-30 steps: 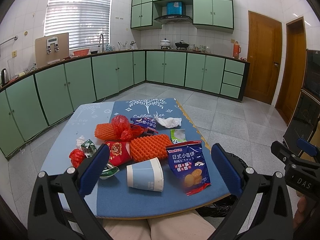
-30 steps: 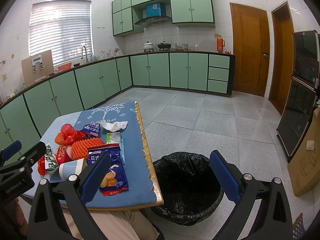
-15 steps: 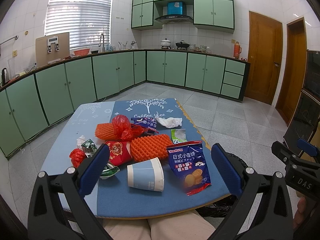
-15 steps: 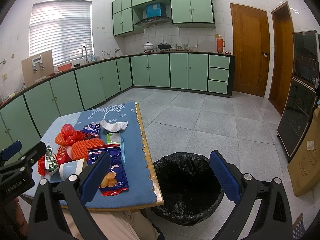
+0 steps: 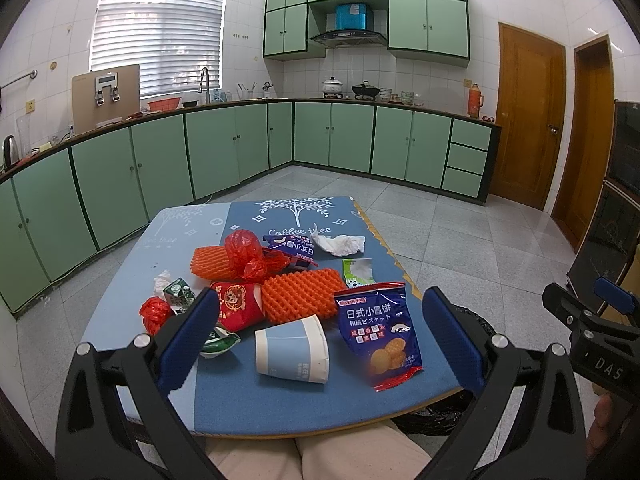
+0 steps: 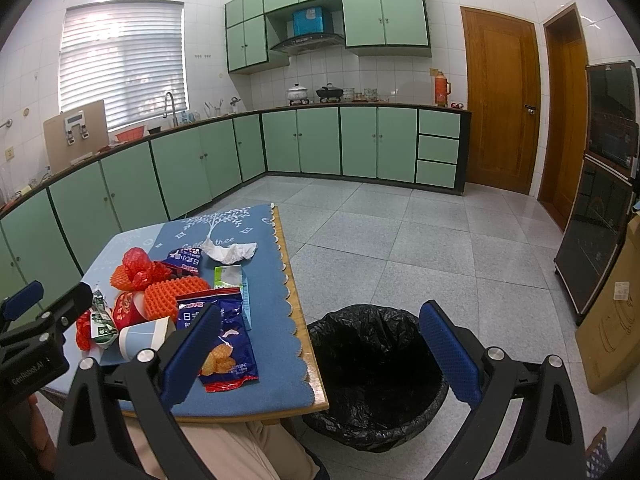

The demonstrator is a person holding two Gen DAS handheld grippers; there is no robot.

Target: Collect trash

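Trash lies on a blue-covered table: a tipped blue paper cup, a blue biscuit bag, orange foam nets, a red packet, red plastic, a white tissue, small cartons. My left gripper is open and empty, above the table's near edge, with the cup between its fingers' lines. My right gripper is open and empty, over the gap between the table and a black-lined bin.
The bin stands on the tiled floor right of the table. Green cabinets run along the left and far walls. A dark cabinet and a cardboard box stand at the right. The person's legs are under the near table edge.
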